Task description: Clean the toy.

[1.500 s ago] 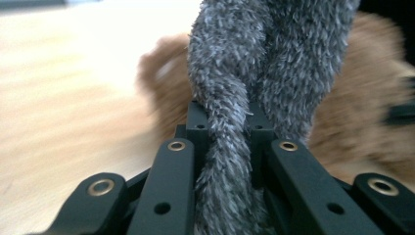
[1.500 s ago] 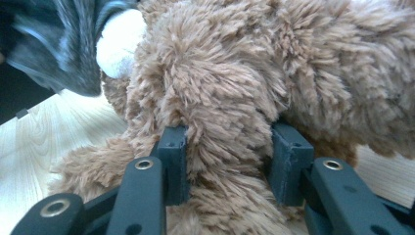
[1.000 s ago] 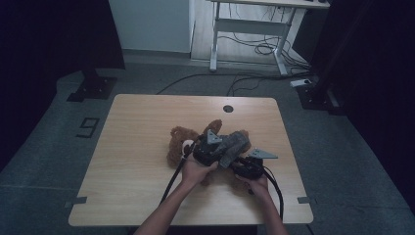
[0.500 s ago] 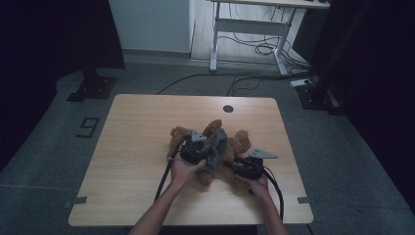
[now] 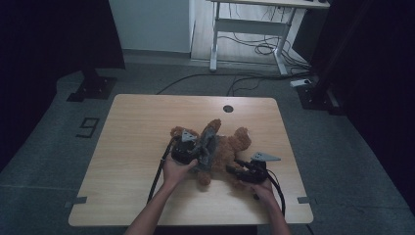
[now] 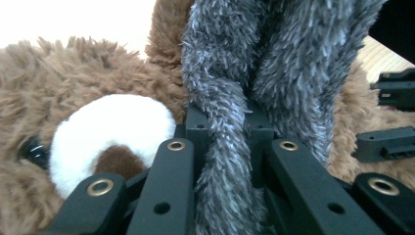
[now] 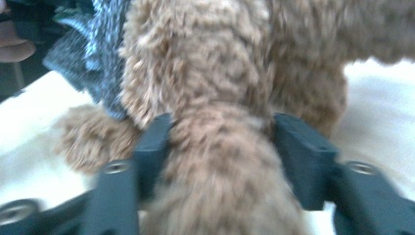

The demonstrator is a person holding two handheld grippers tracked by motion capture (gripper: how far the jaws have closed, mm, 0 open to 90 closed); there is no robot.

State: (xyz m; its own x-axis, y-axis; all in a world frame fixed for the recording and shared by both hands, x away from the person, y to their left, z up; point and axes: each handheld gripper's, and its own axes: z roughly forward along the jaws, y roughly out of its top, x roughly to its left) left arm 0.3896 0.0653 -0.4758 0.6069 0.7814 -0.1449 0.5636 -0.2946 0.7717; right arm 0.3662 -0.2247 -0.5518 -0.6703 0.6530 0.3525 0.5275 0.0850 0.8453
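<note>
While the brown teddy bear (image 5: 226, 147) lies on its back near the middle of the desk (image 5: 137, 147), a grey furry cloth (image 5: 208, 147) is draped across its chest, just beside the head. The left gripper (image 5: 195, 149), at the bear's head, is clamped on a twisted strand of that cloth (image 6: 222, 161); its jaws stand close together with the fur pinched between them. The right gripper (image 5: 235, 170), at the bear's lower end, has a plush limb (image 7: 220, 166) between its jaws, which have just been opening; the pads appear to rest at the limb's sides, and whether they press on it cannot be told. Both things are judged light, soft and easily squashed: the fur gives under the pads and may slip, so a firm hold is best taken on a bunched fold of cloth or on a thick part of a limb, not on loose pile. The right gripper view is blurred, so it is unclear which limb sits there. The bear's face (image 6: 107, 137) is cut off at the edge of the left gripper view, and how the cloth runs beneath the body is hidden.
</note>
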